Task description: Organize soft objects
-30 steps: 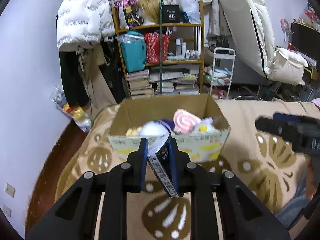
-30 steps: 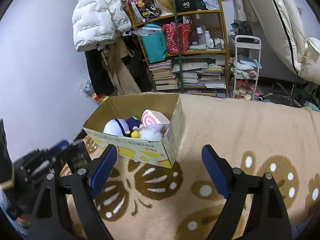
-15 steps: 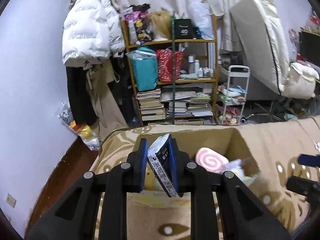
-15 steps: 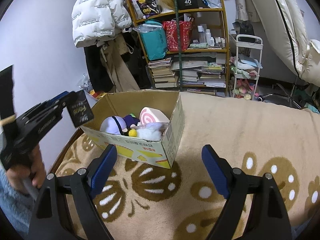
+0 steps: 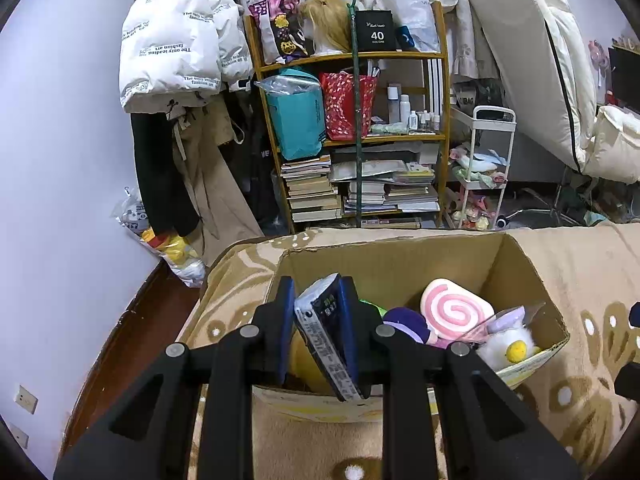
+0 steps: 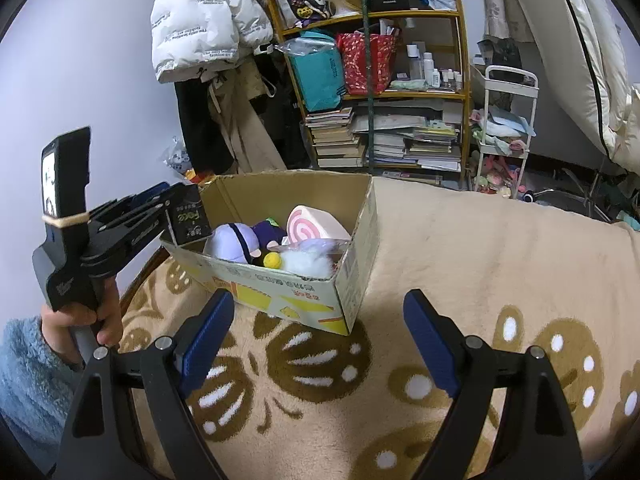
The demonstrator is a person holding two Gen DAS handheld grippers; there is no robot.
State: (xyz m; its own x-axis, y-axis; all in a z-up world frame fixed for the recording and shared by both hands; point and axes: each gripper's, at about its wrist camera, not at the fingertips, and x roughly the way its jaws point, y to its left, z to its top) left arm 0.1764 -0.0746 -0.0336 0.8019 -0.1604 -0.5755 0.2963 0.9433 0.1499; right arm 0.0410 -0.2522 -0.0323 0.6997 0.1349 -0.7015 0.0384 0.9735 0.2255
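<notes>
My left gripper (image 5: 320, 316) is shut on a dark tissue pack (image 5: 328, 332) and holds it above the left end of the open cardboard box (image 5: 392, 264). The same gripper and the tissue pack (image 6: 188, 220) show in the right wrist view over the cardboard box (image 6: 360, 248). Inside lie a pink swirl plush (image 5: 454, 312), a purple plush (image 6: 234, 240) and a white fluffy toy (image 5: 504, 346). My right gripper (image 6: 320, 340) is open and empty, low over the blanket in front of the box.
The box stands on a beige blanket with brown patterns (image 6: 480, 256). Behind are a crowded wooden shelf (image 5: 360, 132), hanging coats (image 5: 176, 52), a white trolley (image 5: 488, 168) and a mattress (image 5: 540, 60) leaning on the wall. Wooden floor (image 5: 132, 344) lies left of the blanket.
My left gripper has risen and moved forward with the tissue pack, from in front of the box to above its left end. My right gripper has stayed in place.
</notes>
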